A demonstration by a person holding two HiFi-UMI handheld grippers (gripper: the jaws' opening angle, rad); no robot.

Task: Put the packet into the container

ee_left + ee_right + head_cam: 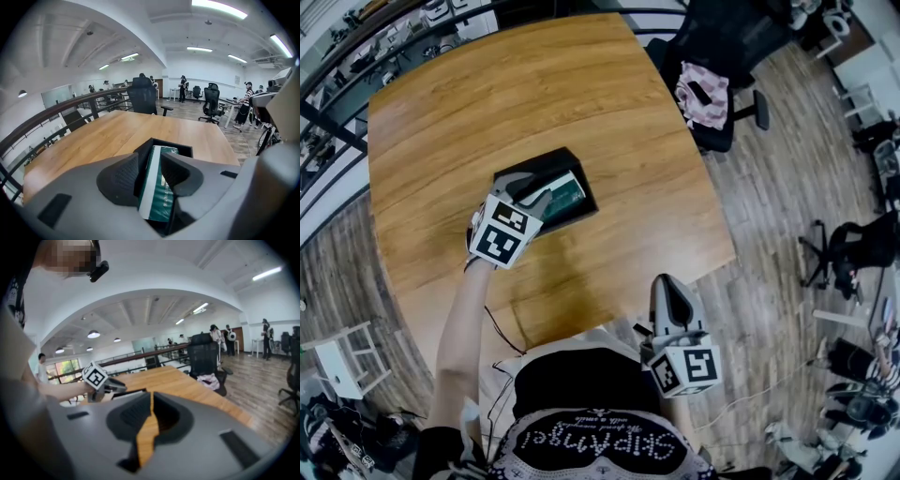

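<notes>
Green packet (pixel 159 192) clamped in left gripper (pixel 149 165) over container (pixel 187 150); right gripper (pixel 151 401) closed, table edge (pixel 712 253)

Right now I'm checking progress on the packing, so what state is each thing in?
left gripper, shut on the packet
right gripper, shut, empty
packet, on edge, clamped between the left gripper's pads
container, open-topped, packet's far end over it
</notes>
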